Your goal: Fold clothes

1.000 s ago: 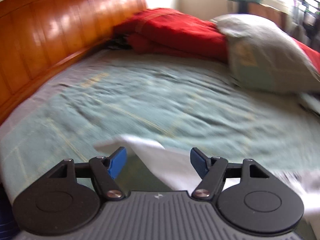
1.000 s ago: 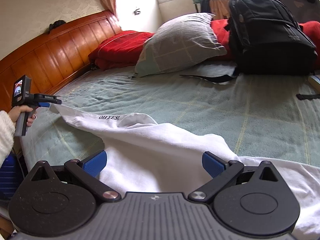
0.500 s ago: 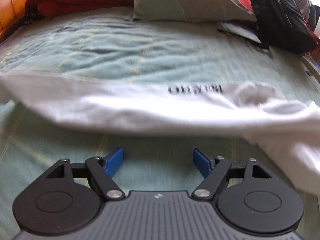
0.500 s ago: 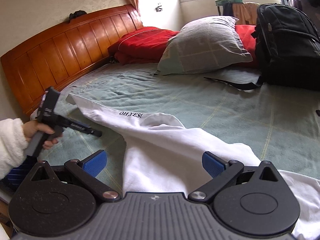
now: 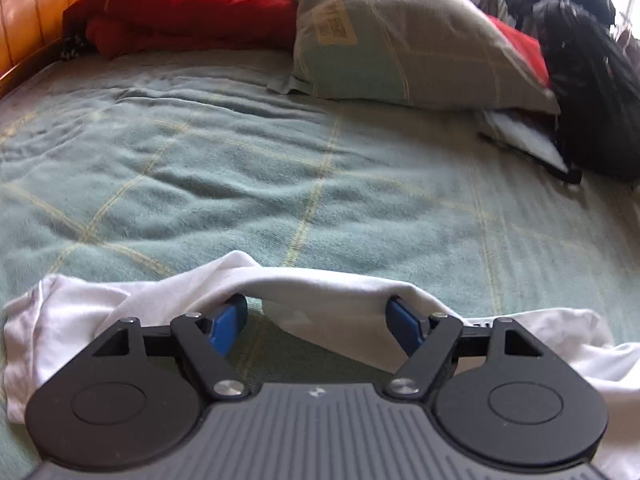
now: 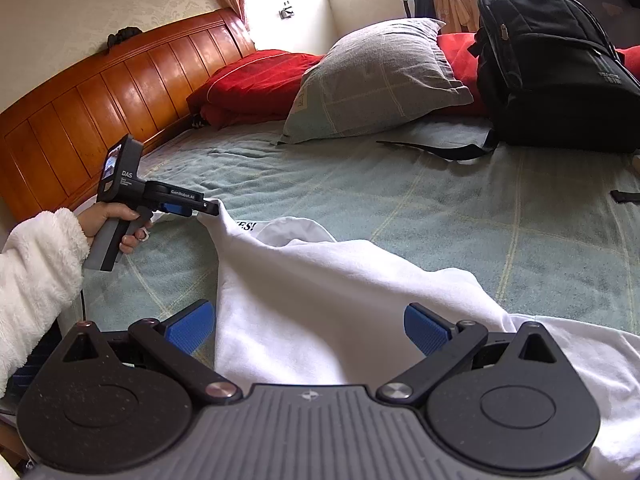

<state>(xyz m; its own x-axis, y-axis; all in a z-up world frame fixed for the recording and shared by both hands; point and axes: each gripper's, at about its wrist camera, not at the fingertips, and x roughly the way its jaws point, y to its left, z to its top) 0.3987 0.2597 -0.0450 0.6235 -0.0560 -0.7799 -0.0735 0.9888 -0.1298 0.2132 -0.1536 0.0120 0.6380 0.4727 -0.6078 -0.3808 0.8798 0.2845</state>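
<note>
Left claw (image 5: 316, 316) stands wide open with the white shirt (image 6: 320, 292) draped over its tips, right claw (image 6: 310, 326) likewise open above it; closing on an edge likely comes next.

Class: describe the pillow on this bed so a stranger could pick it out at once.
Start at the wooden headboard and follow the bed's far edge towards the window. The pillow lies between red bedding and a black backpack; it alone is grey-green, with pale checks.

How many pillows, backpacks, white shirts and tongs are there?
Grey-green checked fabric pillow: 1
Black fabric backpack: 1
White cotton shirt with black lettering: 1
Black tongs with blue pads: 2, left tongs and right tongs
Total: 5
</note>
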